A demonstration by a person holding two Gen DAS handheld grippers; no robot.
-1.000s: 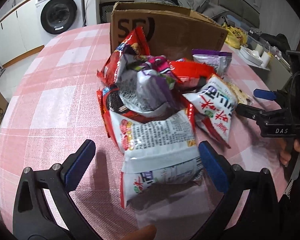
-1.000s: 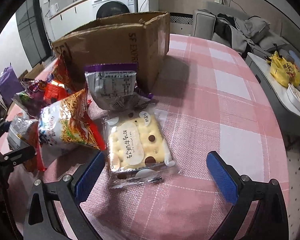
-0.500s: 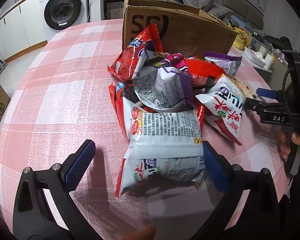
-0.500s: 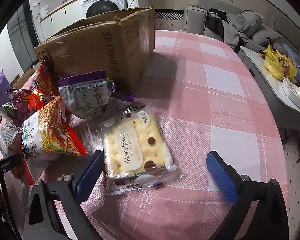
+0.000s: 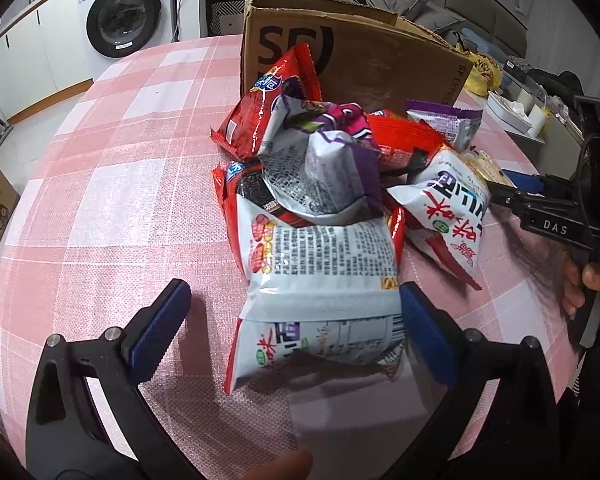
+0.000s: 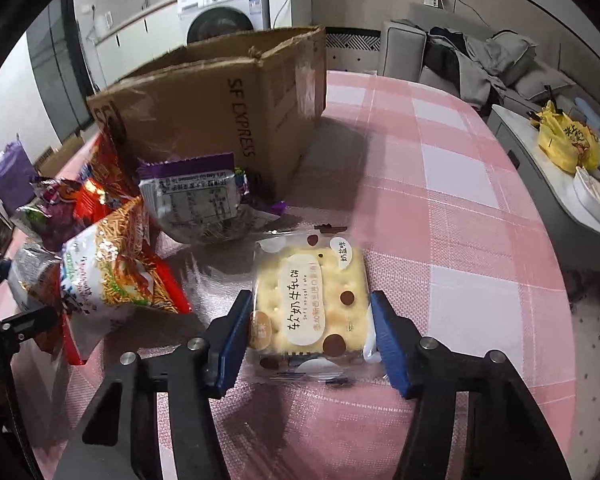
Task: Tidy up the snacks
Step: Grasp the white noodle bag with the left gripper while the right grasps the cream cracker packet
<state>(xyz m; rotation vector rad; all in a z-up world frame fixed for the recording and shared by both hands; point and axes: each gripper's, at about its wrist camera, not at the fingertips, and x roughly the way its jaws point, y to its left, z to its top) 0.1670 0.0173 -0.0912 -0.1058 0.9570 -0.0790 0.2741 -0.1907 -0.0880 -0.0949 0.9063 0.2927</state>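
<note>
A clear pack of yellow crackers lies on the pink checked tablecloth. My right gripper is closing around it, and its blue pads touch the wrapper on both sides. In the left wrist view the right gripper reaches in from the right behind a white snack bag. My left gripper is open wide at the near end of the snack pile. A white bag with black print sits between its pads, against the right one. A brown cardboard box stands open behind the pile.
The pile also holds a red bag, a silver-purple bag and a purple packet. A person's hand holds the right gripper. A washing machine, a grey sofa and a side counter with a yellow bag surround the table.
The right gripper's jaws have come in from wide open onto the sides of the cracker pack. The left gripper stays open, slightly nearer the pile.
</note>
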